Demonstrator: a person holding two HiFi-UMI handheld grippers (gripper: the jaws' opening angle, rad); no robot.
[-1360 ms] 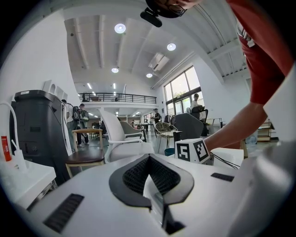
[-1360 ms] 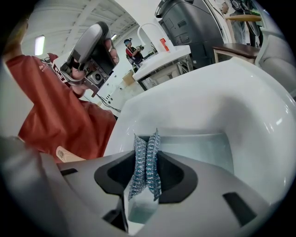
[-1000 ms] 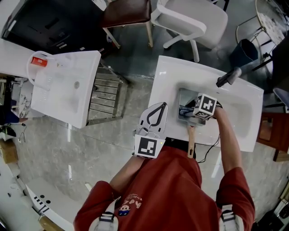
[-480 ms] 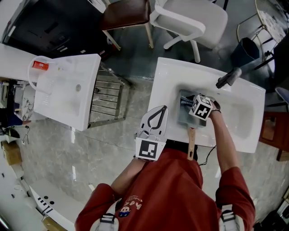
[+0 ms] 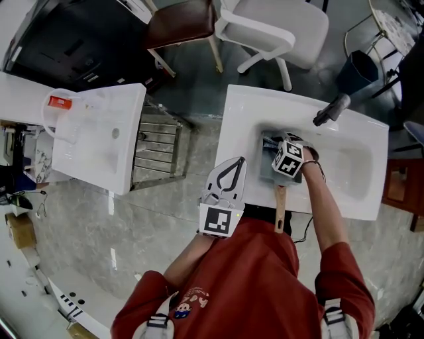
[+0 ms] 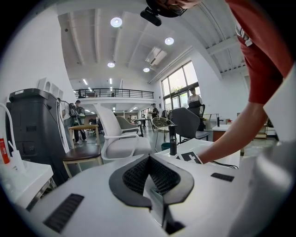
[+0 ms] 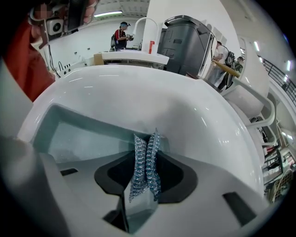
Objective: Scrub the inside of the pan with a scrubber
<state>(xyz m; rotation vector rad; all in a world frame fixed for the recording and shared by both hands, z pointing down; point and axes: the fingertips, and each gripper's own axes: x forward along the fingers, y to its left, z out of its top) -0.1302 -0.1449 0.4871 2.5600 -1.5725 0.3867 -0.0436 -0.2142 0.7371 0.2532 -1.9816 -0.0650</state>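
A square grey pan (image 5: 267,171) with a wooden handle (image 5: 280,208) lies in the white sink (image 5: 244,116). My right gripper (image 5: 271,148) reaches down into the pan, shut on a blue-silver mesh scrubber (image 7: 145,163) that stands pinched between its jaws. In the right gripper view the pan's pale floor (image 7: 76,141) lies just past the scrubber, with the sink wall curving behind. My left gripper (image 5: 230,171) hovers left of the sink near its front corner, away from the pan. Its jaws (image 6: 150,178) are shut with nothing between them.
A dark faucet (image 5: 328,110) stands at the sink's back rim. A second white basin (image 5: 99,132) and a metal rack (image 5: 156,147) are to the left. A white office chair (image 5: 278,26), a brown chair (image 5: 183,16) and a dark bin (image 5: 362,69) stand beyond.
My right gripper has slid a little to the left inside the pan, scrubber still in it. The left gripper has stayed about where it was.
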